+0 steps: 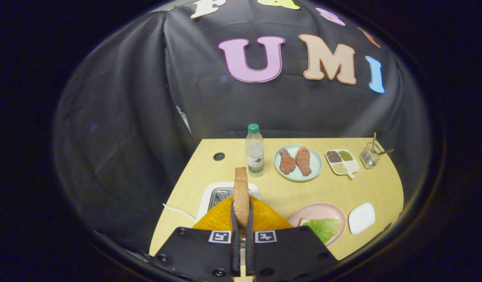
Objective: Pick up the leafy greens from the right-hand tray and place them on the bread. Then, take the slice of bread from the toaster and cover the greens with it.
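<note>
My gripper (241, 213) is shut on a brown slice of bread (241, 192), which stands on edge between the two fingers and rises above their tips. Just under it lies the white toaster (209, 194) with its metal slot (220, 195), on the left part of the wooden table. To the right of the fingers sits a pink plate (323, 211) with leafy greens (324, 228) lying on a pale slice of bread (303, 222) whose corner peeks out at the left.
A clear bottle with a green cap (254, 150) stands beyond the bread. Further right are a light-green plate with two pieces of meat (298, 161), a divided spice dish (341, 160) and a small glass with sticks (369, 155). An empty white tray (361, 217) lies right of the pink plate.
</note>
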Motion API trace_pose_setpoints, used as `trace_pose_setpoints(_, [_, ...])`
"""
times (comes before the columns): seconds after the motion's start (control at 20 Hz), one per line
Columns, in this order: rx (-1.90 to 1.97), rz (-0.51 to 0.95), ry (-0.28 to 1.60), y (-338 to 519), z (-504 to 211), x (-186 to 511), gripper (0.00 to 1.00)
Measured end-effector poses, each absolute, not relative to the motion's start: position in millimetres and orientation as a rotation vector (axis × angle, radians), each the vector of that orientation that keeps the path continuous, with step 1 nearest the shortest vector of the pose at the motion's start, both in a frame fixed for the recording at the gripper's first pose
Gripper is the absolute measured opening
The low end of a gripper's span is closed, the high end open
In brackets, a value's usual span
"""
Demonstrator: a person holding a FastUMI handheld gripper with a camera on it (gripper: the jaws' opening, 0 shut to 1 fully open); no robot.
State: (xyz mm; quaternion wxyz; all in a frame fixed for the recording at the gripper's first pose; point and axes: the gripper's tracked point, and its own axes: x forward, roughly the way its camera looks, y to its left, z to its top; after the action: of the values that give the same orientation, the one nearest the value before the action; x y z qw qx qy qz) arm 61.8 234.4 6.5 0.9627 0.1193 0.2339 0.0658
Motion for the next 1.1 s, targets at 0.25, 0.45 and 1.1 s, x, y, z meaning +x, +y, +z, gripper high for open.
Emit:
trace_pose_setpoints(0.25, [0.315, 0.134, 0.421, 200.1, 34.4, 55.6, 0.08])
trace_pose_setpoints(0.45, [0.362, 0.103, 0.384, 163.7, 43.4, 50.5, 0.08])
trace_pose_setpoints(1.1, [0.691, 0.087, 0.446, 91.3, -99.6, 36.1, 0.08])
